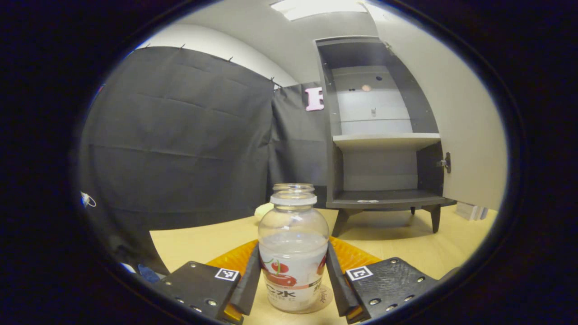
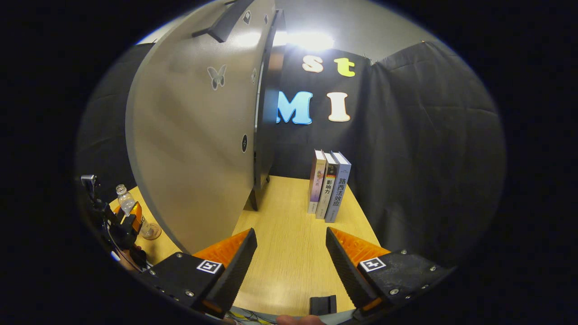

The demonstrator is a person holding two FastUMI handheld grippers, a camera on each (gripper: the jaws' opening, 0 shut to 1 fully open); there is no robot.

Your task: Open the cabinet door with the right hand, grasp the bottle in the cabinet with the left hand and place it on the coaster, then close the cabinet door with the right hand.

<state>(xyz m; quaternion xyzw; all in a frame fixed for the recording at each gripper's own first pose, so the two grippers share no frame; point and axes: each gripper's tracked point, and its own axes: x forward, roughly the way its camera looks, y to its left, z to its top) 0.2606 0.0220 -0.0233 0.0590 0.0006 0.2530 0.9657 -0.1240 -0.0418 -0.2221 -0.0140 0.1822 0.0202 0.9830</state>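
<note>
Black cloth is walling in the booth behind a pale wooden table [image 1: 397,243], and on it the little grey cabinet [image 1: 384,135] is standing on its short legs with the door [image 2: 194,135] swung wide, shelves bare inside. Down in front in the left gripper view, the bottle [image 1: 293,253] is sitting upright on the table, its base resting on what looks like a thin clear round coaster [image 1: 326,298] peeking out at the rim. The left gripper [image 1: 293,282] is bracketing the bottle low on the body, fingers [image 1: 249,280] lying right along both flanks; whether they are pressing or just letting go, I cannot tell. Over in the right gripper view, the right gripper [image 2: 291,262] is hanging above bare table with its fingers spread wide and nothing between them, the door's outer face just to its left, three upright books [image 2: 328,185] ahead against the cloth. Far off at that view's left edge the same bottle is showing small, with the other gripper around it.

The bottle is looking like clear thin plastic, nearly empty, so it is probably handling light and a touch springy: squeeze hard and the wall gives. The labelled lower body, where the fingers are sitting now, is the sensible place, lower and steadier than the narrow neck under the white cap. Smooth sides could be slipping, and being light it could be tipping on release, so the fingers want to be opening evenly. Then the door's free edge or top handle bar [image 2: 221,25] is waiting for the right gripper
</note>
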